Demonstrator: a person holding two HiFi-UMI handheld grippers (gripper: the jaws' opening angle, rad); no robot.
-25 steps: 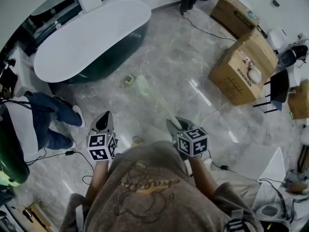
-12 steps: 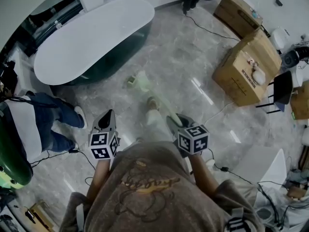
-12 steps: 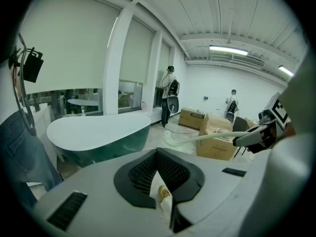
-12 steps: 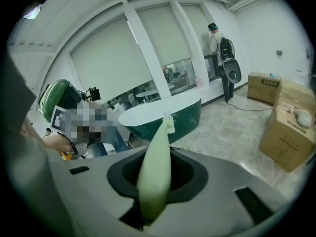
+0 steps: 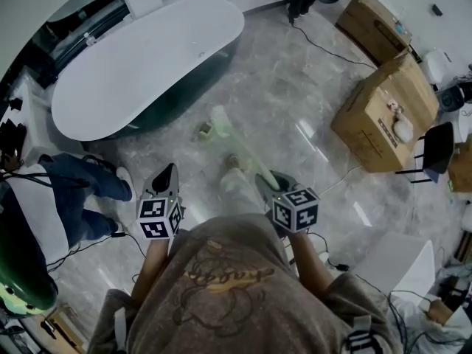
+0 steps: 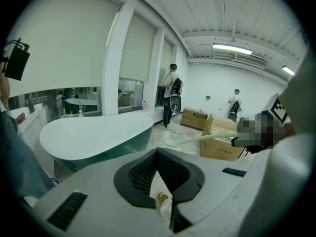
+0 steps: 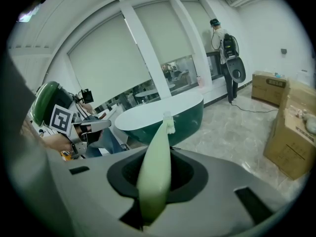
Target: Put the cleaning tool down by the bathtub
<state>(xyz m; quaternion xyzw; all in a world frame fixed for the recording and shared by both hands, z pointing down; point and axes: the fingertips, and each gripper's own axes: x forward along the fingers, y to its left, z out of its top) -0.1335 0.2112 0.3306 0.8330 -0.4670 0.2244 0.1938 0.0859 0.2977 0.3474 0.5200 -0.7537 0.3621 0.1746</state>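
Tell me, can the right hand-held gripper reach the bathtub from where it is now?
Probably not yet. The right hand-held gripper, shut on a pale green brush, is apart from the bathtub, with floor between. Nothing large blocks the way, so a step closer should do.

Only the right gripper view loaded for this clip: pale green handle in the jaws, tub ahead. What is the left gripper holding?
Observer: Nothing; the left gripper is shut and empty.
Operator: Where is the tool's head relative to the tub?
Observer: From the head view, the cleaning tool has its head over the floor, just short of the bathtub.
Operator: Anything lying there?
Observer: A small pale object lies on the floor right beside that head.
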